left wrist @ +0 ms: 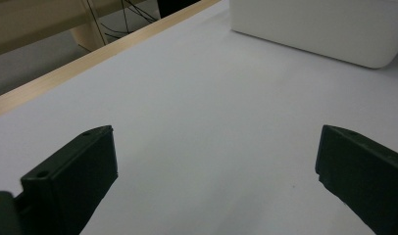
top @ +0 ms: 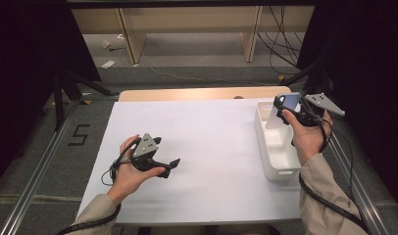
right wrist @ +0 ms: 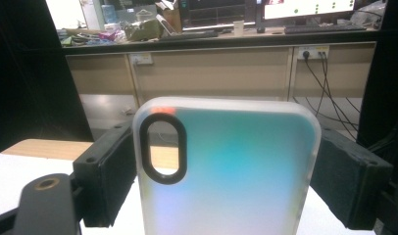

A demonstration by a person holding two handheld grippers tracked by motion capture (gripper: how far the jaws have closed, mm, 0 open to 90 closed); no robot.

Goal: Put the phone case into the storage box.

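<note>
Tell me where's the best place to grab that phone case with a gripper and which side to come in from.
Grip the phone case across its width, on the two long side edges below the oval camera cutout. Those edges look flat, parallel and narrow enough for the jaws, as the right gripper shows, clamped on it there. Come in from the bottom end, along its length, probably safest since it leaves the cutout clear.

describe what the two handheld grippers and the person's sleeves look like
Both the left gripper and the right gripper are black, each topped by a grey three-cornered plate with small holes and trailing a black cable. Their jaws are flat, blocky black pads with screw holes. The person's sleeves are beige.
</note>
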